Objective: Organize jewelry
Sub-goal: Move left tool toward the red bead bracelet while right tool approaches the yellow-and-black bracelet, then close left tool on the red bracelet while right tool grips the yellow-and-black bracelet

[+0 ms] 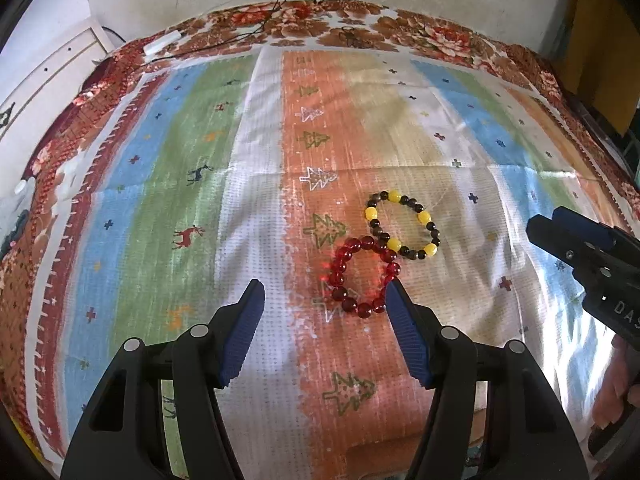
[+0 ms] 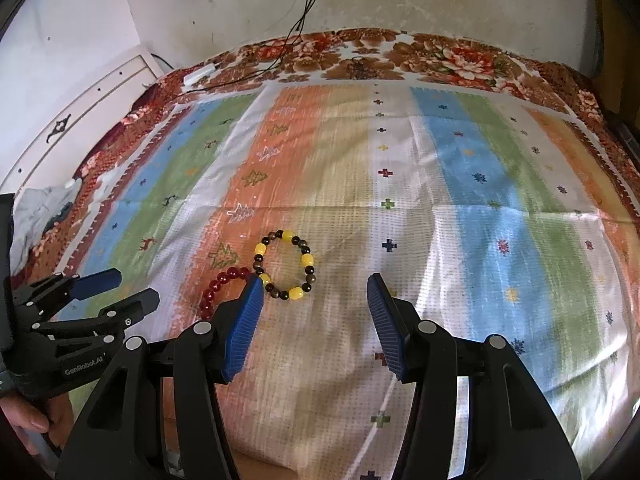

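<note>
Two bead bracelets lie touching on the striped cloth. In the left wrist view my left gripper (image 1: 323,290) hovers open over the red bracelet (image 1: 336,278), whose right edge sits behind the right fingertip (image 1: 394,296). The yellow-and-dark bracelet (image 1: 372,213) lies just beyond it. In the right wrist view my right gripper (image 2: 315,283) is open, and the yellow-and-dark bracelet (image 2: 306,259) rests just ahead of its left fingertip (image 2: 252,292). That finger hides part of the red bracelet (image 2: 218,280). Each gripper shows in the other's view: right gripper (image 1: 548,220), left gripper (image 2: 134,286). Nothing is held.
The striped cloth (image 1: 208,152) covers a floral bedcover (image 1: 440,36). Black cables (image 1: 256,32) and a white plug (image 1: 162,40) lie at its far edge by the wall. White furniture (image 2: 80,112) stands at the left. A hand (image 2: 28,420) grips the left tool's handle.
</note>
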`<state>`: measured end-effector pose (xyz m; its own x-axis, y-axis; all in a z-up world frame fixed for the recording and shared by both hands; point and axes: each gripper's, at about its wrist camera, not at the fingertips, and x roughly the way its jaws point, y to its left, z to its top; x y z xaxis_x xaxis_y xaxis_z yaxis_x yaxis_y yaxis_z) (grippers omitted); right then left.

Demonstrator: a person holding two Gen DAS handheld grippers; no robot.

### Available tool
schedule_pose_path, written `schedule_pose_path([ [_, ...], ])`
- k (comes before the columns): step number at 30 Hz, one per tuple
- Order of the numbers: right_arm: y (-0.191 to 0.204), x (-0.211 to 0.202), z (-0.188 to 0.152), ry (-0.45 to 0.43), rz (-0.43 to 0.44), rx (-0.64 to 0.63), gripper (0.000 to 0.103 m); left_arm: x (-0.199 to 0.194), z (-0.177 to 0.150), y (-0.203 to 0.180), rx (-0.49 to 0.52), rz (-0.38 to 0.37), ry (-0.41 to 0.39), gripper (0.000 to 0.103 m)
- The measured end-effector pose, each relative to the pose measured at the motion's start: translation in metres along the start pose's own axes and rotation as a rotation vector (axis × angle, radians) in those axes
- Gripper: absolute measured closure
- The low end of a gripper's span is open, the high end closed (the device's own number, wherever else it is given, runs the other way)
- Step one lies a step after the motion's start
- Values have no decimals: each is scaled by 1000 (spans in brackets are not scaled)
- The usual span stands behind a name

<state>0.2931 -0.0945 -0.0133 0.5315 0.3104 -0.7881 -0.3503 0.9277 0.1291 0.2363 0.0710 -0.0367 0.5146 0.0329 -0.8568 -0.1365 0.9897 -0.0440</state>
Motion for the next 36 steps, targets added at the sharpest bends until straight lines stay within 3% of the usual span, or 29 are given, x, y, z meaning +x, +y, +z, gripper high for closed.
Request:
schedule_pose_path([
  [36, 9, 118, 17, 214, -21, -29, 49, 98, 20, -3, 69, -57, 188, 42],
])
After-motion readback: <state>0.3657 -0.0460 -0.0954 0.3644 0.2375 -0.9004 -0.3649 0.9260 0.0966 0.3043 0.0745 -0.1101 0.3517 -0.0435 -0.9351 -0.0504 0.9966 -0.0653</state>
